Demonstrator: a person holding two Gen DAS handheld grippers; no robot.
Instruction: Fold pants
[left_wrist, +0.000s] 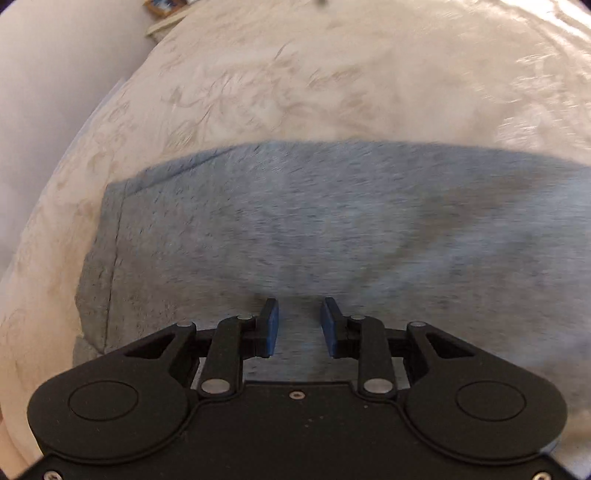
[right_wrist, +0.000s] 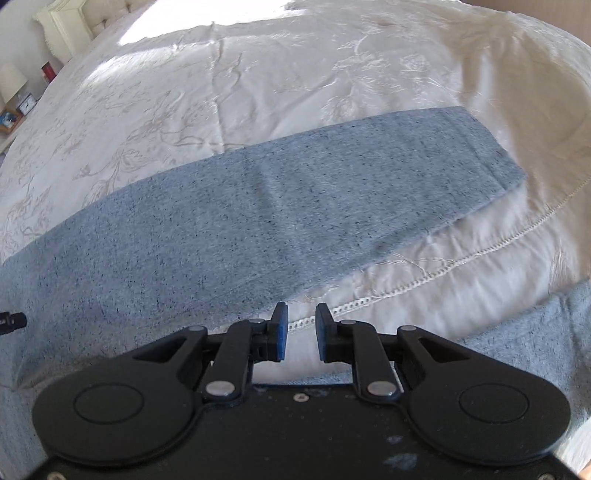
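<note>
Heather-blue pants (left_wrist: 314, 229) lie flat on a cream embroidered bedspread (left_wrist: 280, 77). In the left wrist view their waistband end, with a stitched seam, sits at the left, and my left gripper (left_wrist: 300, 325) hangs over the cloth, open, nothing between its blue pads. In the right wrist view one pant leg (right_wrist: 266, 206) stretches up to the right, ending in a hem (right_wrist: 487, 147). A second leg (right_wrist: 546, 328) shows at the lower right. My right gripper (right_wrist: 302, 334) hovers over the bedspread (right_wrist: 258, 85) between the legs, open with a narrow gap, holding nothing.
The bed's left edge drops to a pale floor (left_wrist: 55, 74). A nightstand with a lamp (right_wrist: 13, 79), a small clock (right_wrist: 26, 105) and a red object stands at the far upper left. A lace-stitched seam (right_wrist: 443, 266) crosses the bedspread.
</note>
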